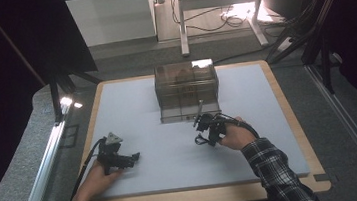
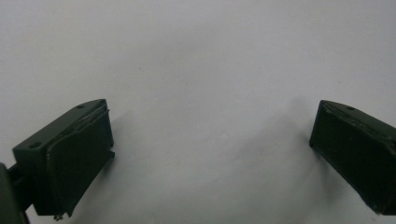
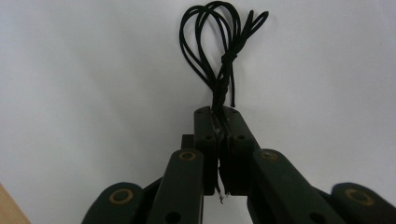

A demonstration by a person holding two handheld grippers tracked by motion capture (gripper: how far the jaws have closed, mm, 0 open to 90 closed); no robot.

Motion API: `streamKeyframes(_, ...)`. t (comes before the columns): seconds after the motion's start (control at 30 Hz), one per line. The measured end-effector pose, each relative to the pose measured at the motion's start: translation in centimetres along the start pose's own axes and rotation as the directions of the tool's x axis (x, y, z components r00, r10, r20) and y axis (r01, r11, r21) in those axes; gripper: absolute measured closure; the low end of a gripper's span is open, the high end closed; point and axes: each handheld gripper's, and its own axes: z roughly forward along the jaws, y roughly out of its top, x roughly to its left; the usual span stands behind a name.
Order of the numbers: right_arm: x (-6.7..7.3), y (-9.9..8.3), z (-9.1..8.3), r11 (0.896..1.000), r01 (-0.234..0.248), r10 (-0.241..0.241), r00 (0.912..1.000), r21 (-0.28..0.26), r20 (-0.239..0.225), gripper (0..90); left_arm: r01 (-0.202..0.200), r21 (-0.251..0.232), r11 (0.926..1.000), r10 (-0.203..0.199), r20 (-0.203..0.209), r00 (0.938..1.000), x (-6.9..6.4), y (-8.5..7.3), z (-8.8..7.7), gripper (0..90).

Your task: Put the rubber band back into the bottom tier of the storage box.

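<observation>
The left gripper [image 2: 212, 140] points down at a pale grey table surface [image 2: 201, 56], its two black jaws standing wide apart at the left and right edges of the frame. Nothing sits between them. Each jaw casts a soft shadow on the bare surface beside it.

A smoky transparent box [image 1: 187, 90] stands at the far middle of the pale grey mat [image 1: 136, 100], on a wooden table [image 1: 299, 123].
</observation>
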Motion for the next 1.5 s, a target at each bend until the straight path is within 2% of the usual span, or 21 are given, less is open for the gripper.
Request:
streamKeyframes(0.2,-0.2,0.0,-0.3,1.000,-0.024,0.024,0.9996,-0.004,-0.016,84.9,0.000,0.000,1.0000,0.000,0.000,1.0000,0.0,0.0,0.0,0.0)
streamKeyframes(0.43,-0.3,0.0,-1.1,0.999,-0.030,0.029,0.9991,-0.017,-0.030,84.9,0.000,0.000,1.0000,0.000,0.000,1.0000,0.0,0.0,0.0,0.0)
streamKeyframes(0.9,-0.3,0.2,-3.0,0.998,-0.030,0.029,0.9993,-0.051,-0.024,84.8,0.000,0.000,1.0000,0.000,0.000,1.0000,0.0,0.0,0.0,0.0)
streamKeyframes(1.17,-0.5,0.3,-3.1,0.995,-0.044,0.040,0.9986,-0.093,-0.035,84.8,0.000,0.000,1.0000,0.000,0.000,1.0000,0.0,0.0,0.0,0.0)
streamKeyframes(1.5,-0.9,0.2,-3.3,0.980,-0.069,0.063,0.9973,-0.185,-0.040,84.8,0.000,0.000,1.0000,0.000,0.000,1.0000,0.0,0.0,0.0,0.0)
